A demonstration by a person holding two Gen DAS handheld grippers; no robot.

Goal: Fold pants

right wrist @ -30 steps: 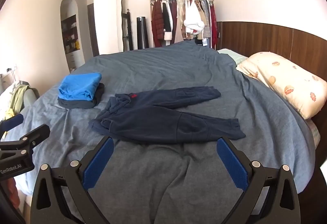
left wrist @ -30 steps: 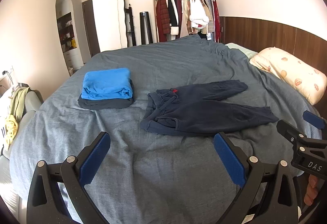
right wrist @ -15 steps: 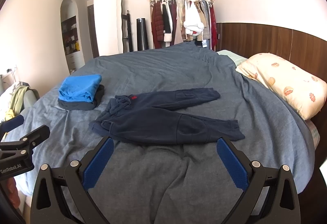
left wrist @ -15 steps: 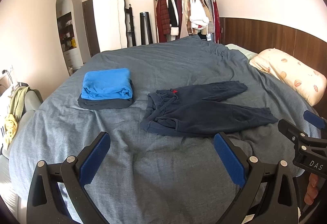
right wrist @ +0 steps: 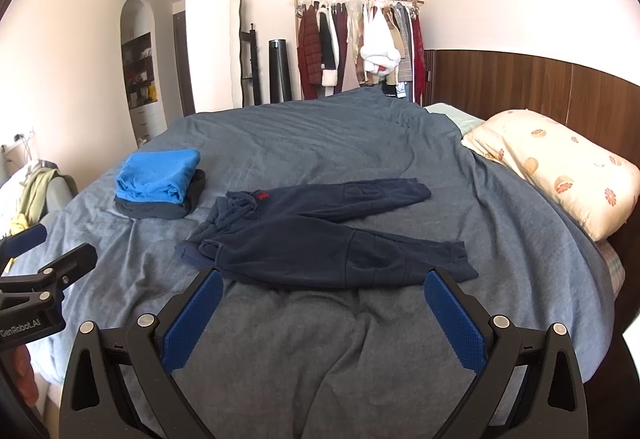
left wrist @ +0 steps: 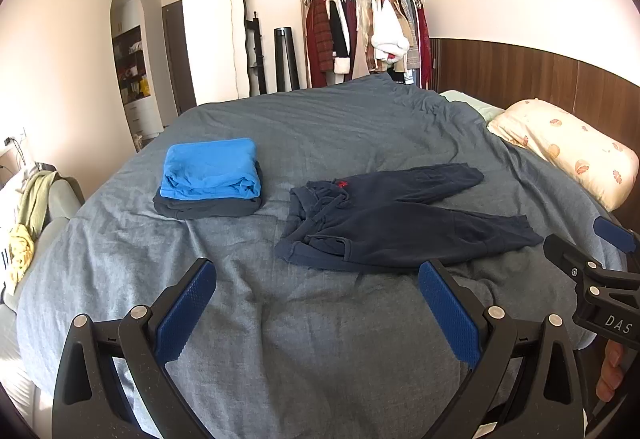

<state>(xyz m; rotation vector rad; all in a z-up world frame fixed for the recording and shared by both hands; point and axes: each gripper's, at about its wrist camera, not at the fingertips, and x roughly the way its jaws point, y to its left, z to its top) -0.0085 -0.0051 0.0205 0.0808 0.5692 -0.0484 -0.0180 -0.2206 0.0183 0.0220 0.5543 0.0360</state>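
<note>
Bed (left wrist: 320, 339) unchanged, pants (left wrist: 396, 227) unmoved, tongs hovering

A bed with a grey-blue duvet (left wrist: 320, 135) fills the room, a dark wood-panelled headboard wall (left wrist: 520, 71) at three o'clock. At twelve o'clock a clothes rack (left wrist: 360, 35) stands against the pale wall beside a wavy mirror (left wrist: 239, 39). At ten o'clock, an arched shelf niche (left wrist: 130, 63).

Left gripper (left wrist: 316, 311): black plastic frame, two fingers faced with textured blue pads (left wrist: 185, 313), silver screws at pivots. Right gripper (right wrist: 320, 319): identical build; "DAS" printed in white on its side. "GenRobot.AI" printed on left unit.
</note>
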